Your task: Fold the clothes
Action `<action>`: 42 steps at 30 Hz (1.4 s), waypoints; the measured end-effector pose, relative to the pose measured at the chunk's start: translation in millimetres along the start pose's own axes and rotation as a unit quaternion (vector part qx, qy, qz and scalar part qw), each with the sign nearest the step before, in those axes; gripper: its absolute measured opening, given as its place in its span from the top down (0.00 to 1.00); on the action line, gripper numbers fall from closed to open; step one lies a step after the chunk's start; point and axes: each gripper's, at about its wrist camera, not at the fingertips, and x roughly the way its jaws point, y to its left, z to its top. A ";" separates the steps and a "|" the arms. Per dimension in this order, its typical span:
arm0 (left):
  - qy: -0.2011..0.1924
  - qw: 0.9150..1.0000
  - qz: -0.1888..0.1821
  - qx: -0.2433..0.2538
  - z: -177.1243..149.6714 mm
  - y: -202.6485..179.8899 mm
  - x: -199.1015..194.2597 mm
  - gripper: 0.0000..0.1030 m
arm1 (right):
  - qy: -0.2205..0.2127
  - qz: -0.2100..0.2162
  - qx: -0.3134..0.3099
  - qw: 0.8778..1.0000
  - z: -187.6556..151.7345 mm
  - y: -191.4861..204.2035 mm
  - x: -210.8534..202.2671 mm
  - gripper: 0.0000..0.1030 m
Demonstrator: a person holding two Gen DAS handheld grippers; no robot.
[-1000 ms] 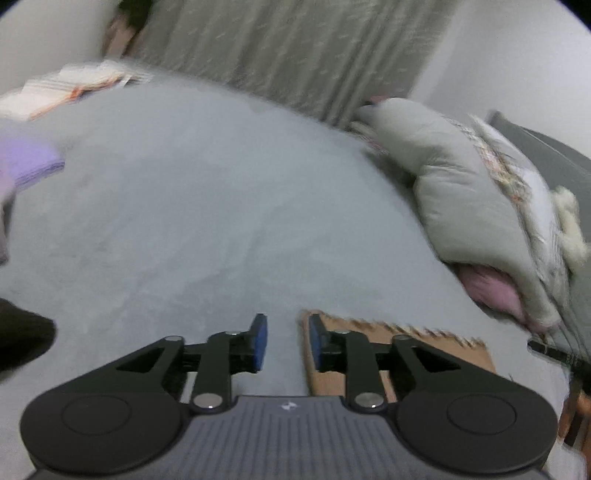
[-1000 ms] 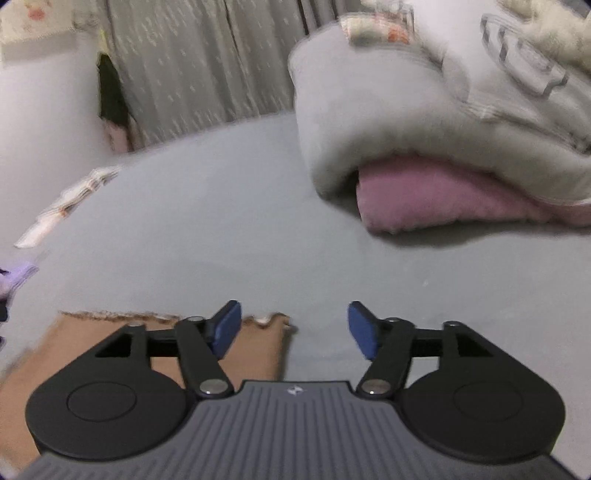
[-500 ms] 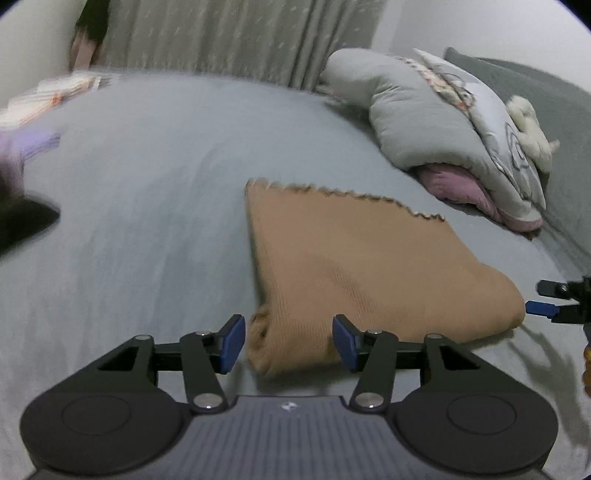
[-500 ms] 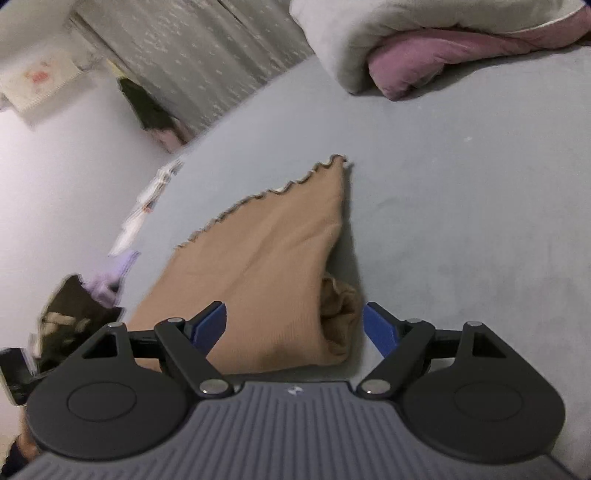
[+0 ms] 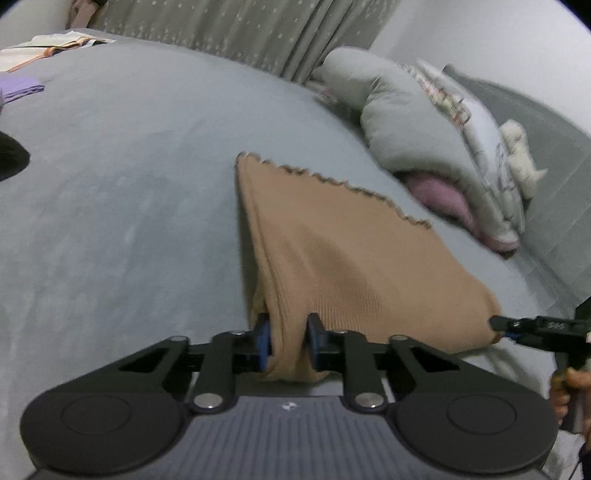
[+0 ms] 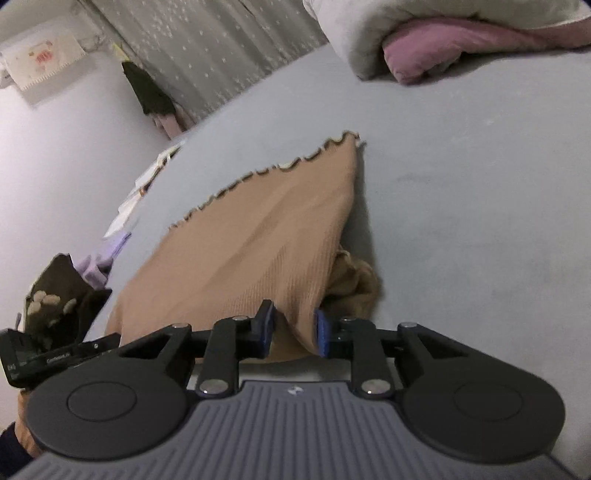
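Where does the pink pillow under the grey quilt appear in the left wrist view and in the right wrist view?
Left wrist view: the pink pillow is at the right, above the middle, under the grey quilt.
Right wrist view: the pink pillow is at the top right, under the grey quilt.
Shared landmark: the brown garment, with its wavy far hem.

Grey bed [image 5: 110, 206] w/ bunched grey duvet [image 5: 413, 125] over pink blanket [image 5: 439, 194] at far end; patterned curtain [image 5: 258, 29] behind, lilac cloth [image 5: 20, 86] far left.
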 end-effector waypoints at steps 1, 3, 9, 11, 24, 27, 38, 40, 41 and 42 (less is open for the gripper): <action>0.003 1.000 0.007 0.010 -0.4 -2.9 0.6 0.85 | 0.003 -0.004 -0.006 1.000 0.0 1.2 -0.7 0.80; 0.008 1.000 0.017 0.021 -2.3 -4.3 0.0 0.85 | 0.009 -0.018 -0.029 0.999 1.9 6.4 -6.7 0.81; 0.015 1.000 0.021 0.010 -2.4 2.9 2.6 0.86 | 0.025 -0.019 -0.048 0.998 10.3 -3.9 -15.8 0.94; 0.016 1.000 0.018 0.005 -0.9 4.5 4.0 0.86 | 0.029 -0.010 -0.063 0.998 7.3 -2.7 -13.0 0.94; 0.017 0.999 0.000 -0.030 -1.4 17.0 -2.3 0.84 | 0.036 0.021 -0.098 0.994 -1.0 -13.0 -9.5 0.86; 0.016 0.999 0.002 -0.029 -1.9 16.5 -1.9 0.84 | 0.050 0.003 -0.118 0.992 1.5 -6.3 -14.8 0.88; 0.008 0.999 0.001 -0.052 14.3 19.2 -26.2 0.68 | 0.089 -0.031 -0.141 0.985 4.8 -8.2 -15.9 0.70; -0.029 0.999 0.000 -0.045 25.3 17.3 -43.1 0.53 | 0.083 -0.051 -0.157 0.983 6.2 -7.3 -20.6 0.54; -0.050 0.998 -0.001 -0.040 29.8 14.4 -50.6 0.48 | 0.063 -0.081 -0.174 0.979 8.0 -3.0 -27.0 0.53; -0.071 0.997 -0.002 -0.036 34.3 11.4 -58.0 0.43 | 0.051 -0.096 -0.183 0.977 9.1 -0.3 -30.4 0.53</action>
